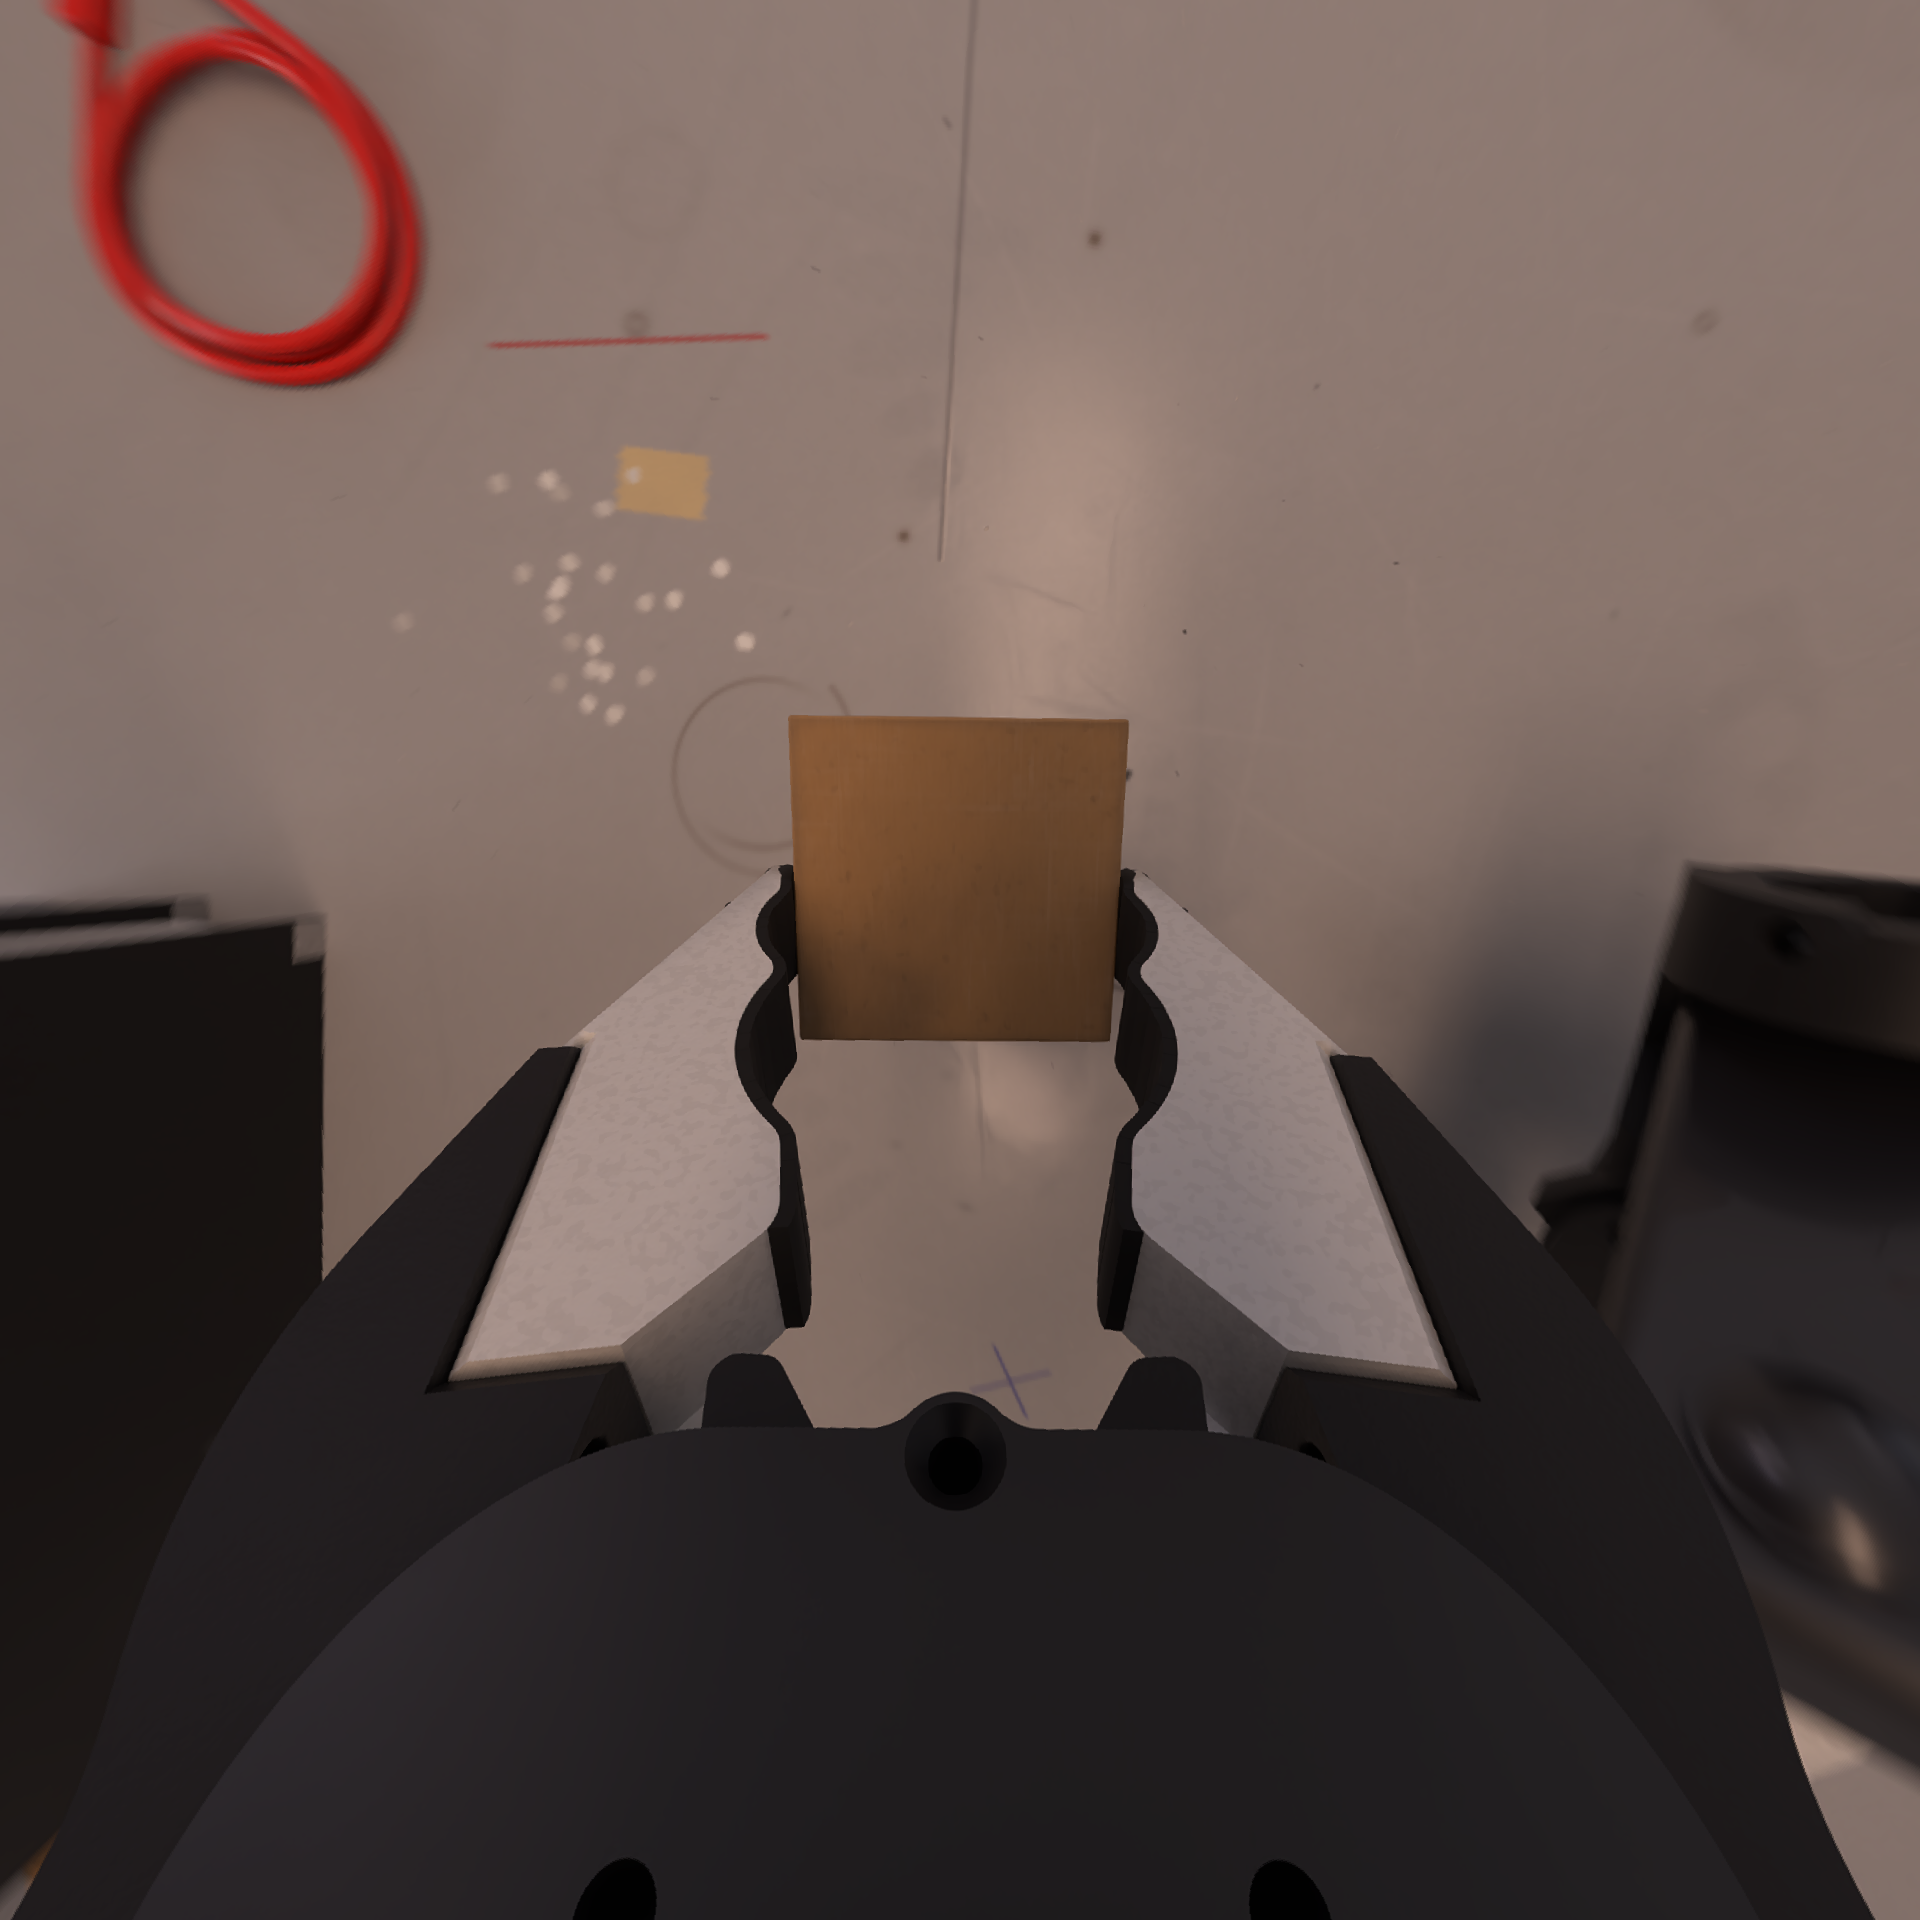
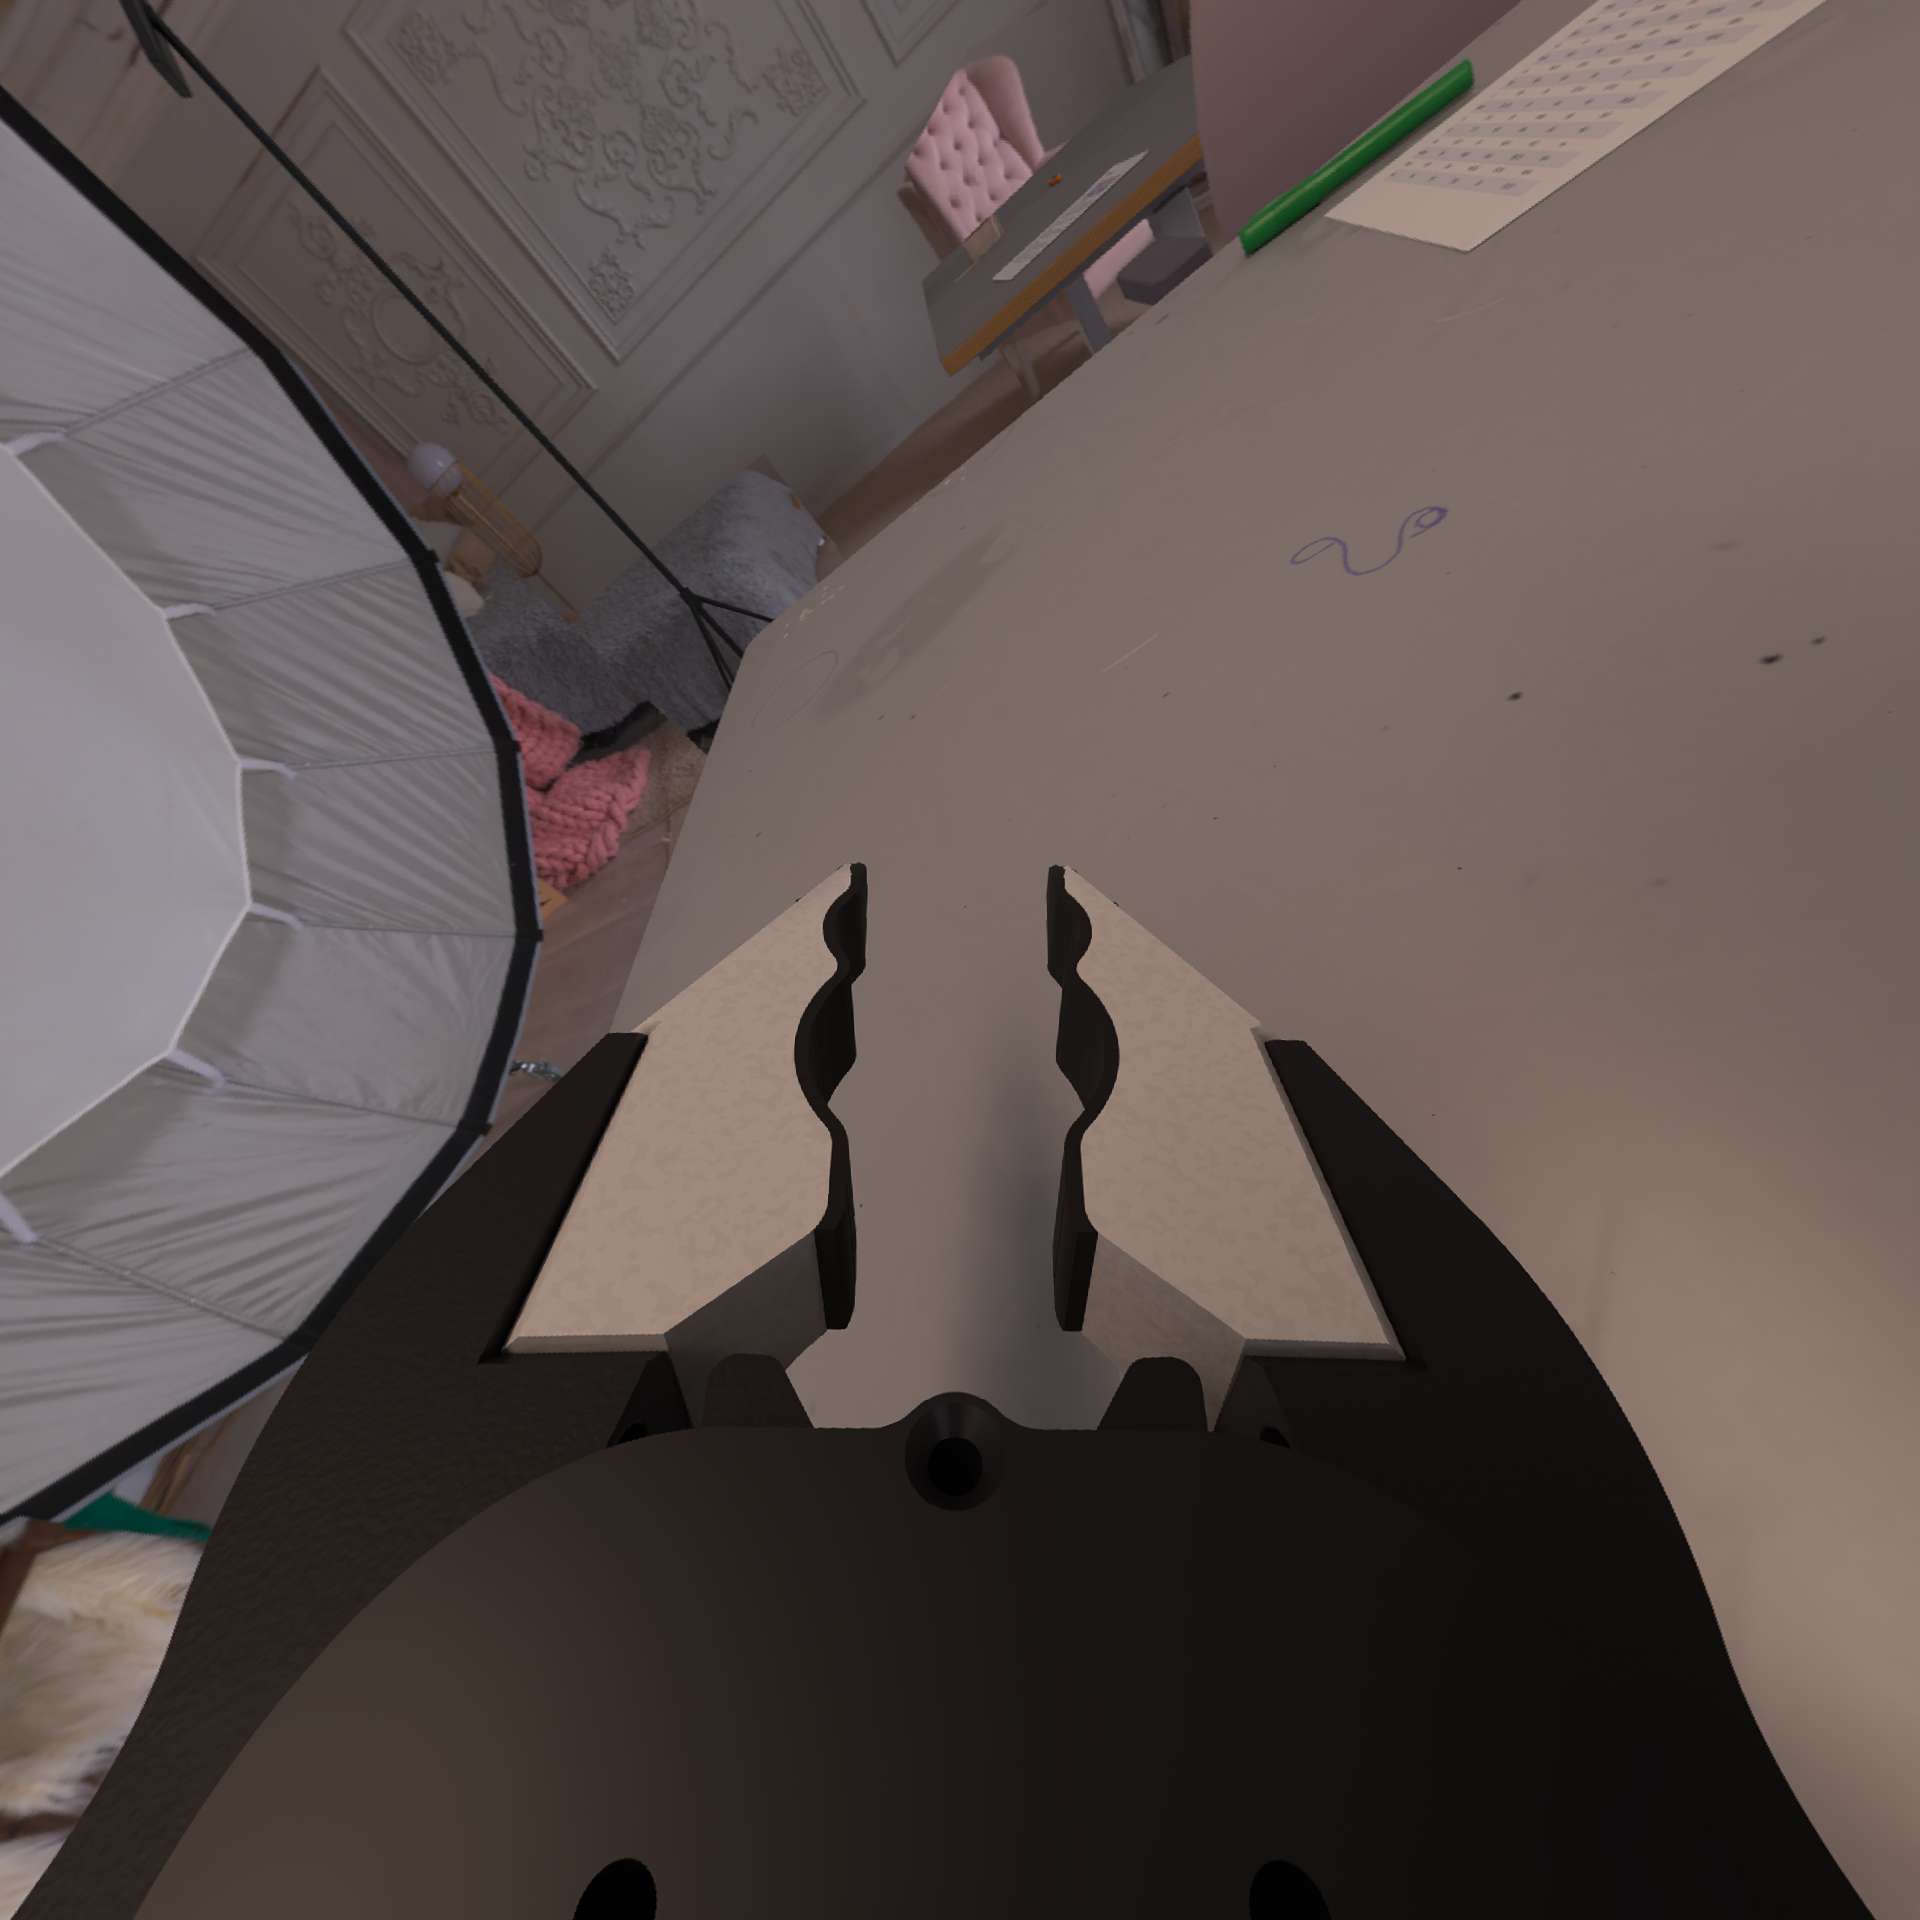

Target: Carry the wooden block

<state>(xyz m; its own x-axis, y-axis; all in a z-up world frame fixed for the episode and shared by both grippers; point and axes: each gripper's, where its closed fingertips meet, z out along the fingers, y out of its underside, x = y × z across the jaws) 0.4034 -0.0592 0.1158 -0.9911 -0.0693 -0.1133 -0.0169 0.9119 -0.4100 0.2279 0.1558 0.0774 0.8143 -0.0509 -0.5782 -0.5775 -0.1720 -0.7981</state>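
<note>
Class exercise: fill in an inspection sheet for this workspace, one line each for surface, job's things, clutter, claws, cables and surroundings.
Surface: grey tabletop, scuffed, with pen marks and white specks.
Job's things: wooden block between the left claw's fingertips.
Clutter: green marker beside a printed sheet; tan patch.
Claws: left claw shut on the block; right claw open, holding nothing.
Cables: coiled red cable on the table.
Surroundings: white softbox, pink chair, panelled wall.

A smooth, matt wooden block (image 1: 956, 878) is seen at frame centre. The counter (image 1: 1351, 520) is shown as scuffed with a dull sheen. At upper left, a glossy red cable (image 1: 260, 208) is seen.
</note>
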